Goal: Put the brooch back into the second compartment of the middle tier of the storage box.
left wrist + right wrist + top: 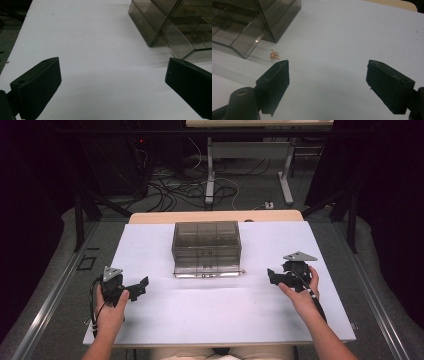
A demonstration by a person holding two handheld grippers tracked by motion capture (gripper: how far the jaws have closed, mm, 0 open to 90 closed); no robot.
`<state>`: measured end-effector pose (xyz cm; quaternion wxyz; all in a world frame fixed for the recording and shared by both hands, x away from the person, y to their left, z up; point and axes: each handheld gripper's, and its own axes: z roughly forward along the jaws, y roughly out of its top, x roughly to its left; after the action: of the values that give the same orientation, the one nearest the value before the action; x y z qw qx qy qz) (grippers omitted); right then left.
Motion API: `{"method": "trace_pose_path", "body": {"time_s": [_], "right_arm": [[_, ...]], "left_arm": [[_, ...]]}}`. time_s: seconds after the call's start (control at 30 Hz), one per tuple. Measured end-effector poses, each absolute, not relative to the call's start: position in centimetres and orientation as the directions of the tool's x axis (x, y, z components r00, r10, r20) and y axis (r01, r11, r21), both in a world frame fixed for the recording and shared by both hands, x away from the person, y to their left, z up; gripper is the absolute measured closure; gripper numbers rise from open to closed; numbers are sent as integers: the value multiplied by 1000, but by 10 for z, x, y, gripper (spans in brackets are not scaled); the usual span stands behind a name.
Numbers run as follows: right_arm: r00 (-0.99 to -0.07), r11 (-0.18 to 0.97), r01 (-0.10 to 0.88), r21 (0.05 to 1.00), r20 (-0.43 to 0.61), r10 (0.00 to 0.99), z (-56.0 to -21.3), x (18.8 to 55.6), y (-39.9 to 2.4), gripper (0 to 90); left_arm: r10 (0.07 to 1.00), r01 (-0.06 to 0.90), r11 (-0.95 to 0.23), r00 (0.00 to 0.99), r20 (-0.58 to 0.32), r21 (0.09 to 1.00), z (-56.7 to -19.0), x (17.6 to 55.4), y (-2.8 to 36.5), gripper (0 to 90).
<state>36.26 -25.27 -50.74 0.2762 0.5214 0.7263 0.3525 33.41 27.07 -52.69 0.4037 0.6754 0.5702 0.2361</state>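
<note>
Left tongs (142, 285), held in the person's left hand (111, 307), rest low over the white worktop (210, 315) near its left edge, jaws spread wide and empty. At centre stands a smoky transparent drawer box (206, 248) with inner compartments, well apart from both tongs. Just beside its front right corner lies a small gold-coloured object (274, 54), too small to identify. Right tongs (271, 276), held in the right hand (302, 295), likewise stand wide open and empty.
</note>
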Motion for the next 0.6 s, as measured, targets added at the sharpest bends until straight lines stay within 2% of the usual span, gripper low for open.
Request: {"method": "trace_pose_path", "body": {"time_s": [0.23, 0.43, 0.6], "right_arm": [[-342, 232, 573, 786, -28, 939, -499, 370, -243, 250], [-383, 250, 581, 775, -11, 924, -493, 377, -237, 338], [-419, 299, 582, 756, -36, 907, -489, 384, -228, 395]], "left_arm": [[962, 581, -37, 241, -128, 813, -528, 334, 269, 5], [960, 589, -37, 245, -135, 807, -529, 334, 268, 5], [961, 594, -52, 249, -122, 803, -529, 335, 268, 5]]}}
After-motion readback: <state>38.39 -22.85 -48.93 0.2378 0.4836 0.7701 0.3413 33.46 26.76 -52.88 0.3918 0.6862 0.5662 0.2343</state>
